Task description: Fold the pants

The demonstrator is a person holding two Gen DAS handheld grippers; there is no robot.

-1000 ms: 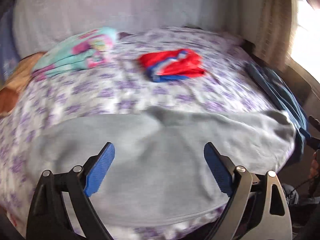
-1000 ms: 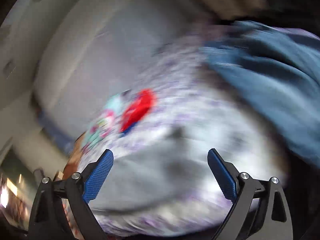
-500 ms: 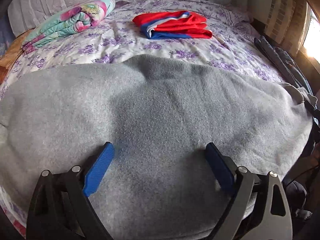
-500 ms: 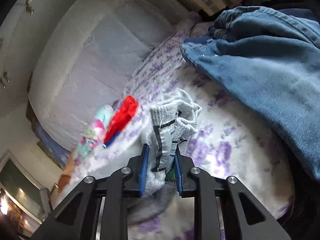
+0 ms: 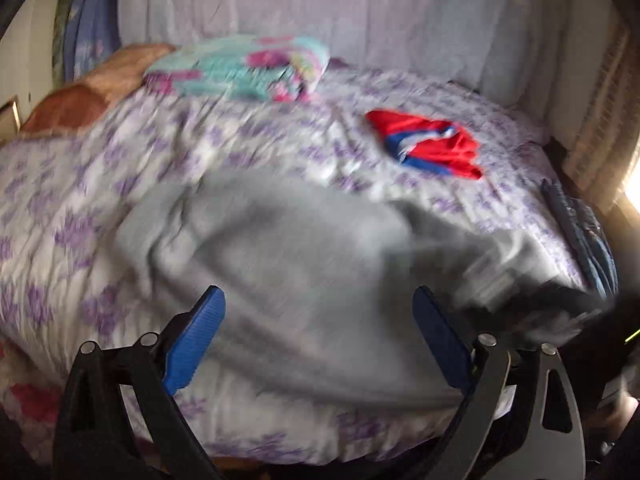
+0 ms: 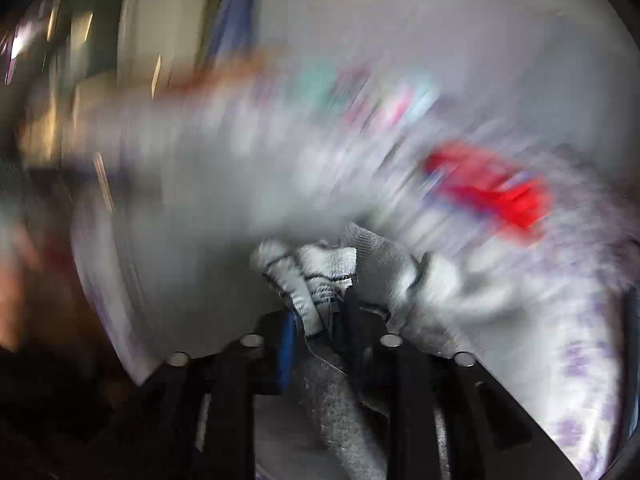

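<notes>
Grey fleece pants (image 5: pixel 300 248) lie rumpled across the near part of the bed, blurred by motion. My left gripper (image 5: pixel 318 296) hovers over them, open, with nothing pinched between its blue pads. In the right wrist view my right gripper (image 6: pixel 318 316) has the pants' waistband (image 6: pixel 320 272) bunched between its pads; the jaws are opening slightly, but the fabric is still pinched. That same end of the pants rises off the bed at the right of the left wrist view, where the right gripper itself is only a dark blur.
The bed has a white sheet with purple flowers (image 5: pixel 80 200). A red and blue garment (image 5: pixel 432 148) and a teal folded blanket (image 5: pixel 240 68) lie farther back. Blue jeans (image 5: pixel 580 224) hang at the right edge, an orange pillow (image 5: pixel 80 100) sits far left.
The right gripper closed on the waistband and swung left with it, away from the jeans. The left gripper pulled back from the pants, which now lie bunched instead of spread flat.
</notes>
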